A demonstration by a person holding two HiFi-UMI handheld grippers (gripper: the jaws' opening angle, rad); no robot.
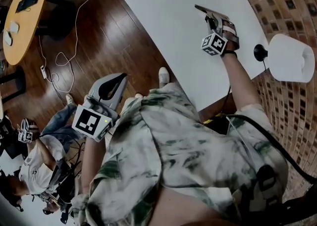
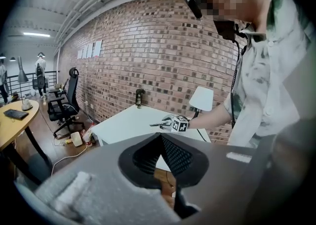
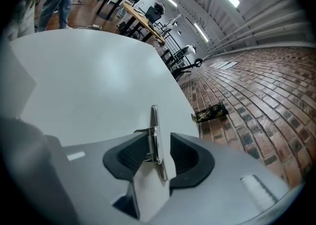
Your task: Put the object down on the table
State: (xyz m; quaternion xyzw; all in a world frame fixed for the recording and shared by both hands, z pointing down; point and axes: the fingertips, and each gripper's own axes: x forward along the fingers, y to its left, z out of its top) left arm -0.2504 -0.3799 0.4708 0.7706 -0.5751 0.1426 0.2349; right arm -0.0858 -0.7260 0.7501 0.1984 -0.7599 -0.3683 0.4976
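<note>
A thin flat metal piece with a small spring (image 3: 154,135) stands on edge between the jaws of my right gripper (image 3: 158,141). It leans on the left pad, and a gap shows on the right side, so the jaws stand open around it. In the head view the right gripper (image 1: 213,19) hangs over the white table (image 1: 163,17) near its right part, with the metal piece (image 1: 205,9) sticking out ahead. My left gripper (image 1: 118,77) is low at the left, off the table and above the wooden floor. It is shut, with nothing in it (image 2: 159,137).
A white lamp (image 1: 290,56) stands at the table's right edge by the brick wall. A dark can (image 3: 210,112) sits at the table's far end. A white cable (image 1: 74,31) loops over the floor beside a wooden desk (image 1: 25,17). A person (image 1: 34,160) sits at lower left.
</note>
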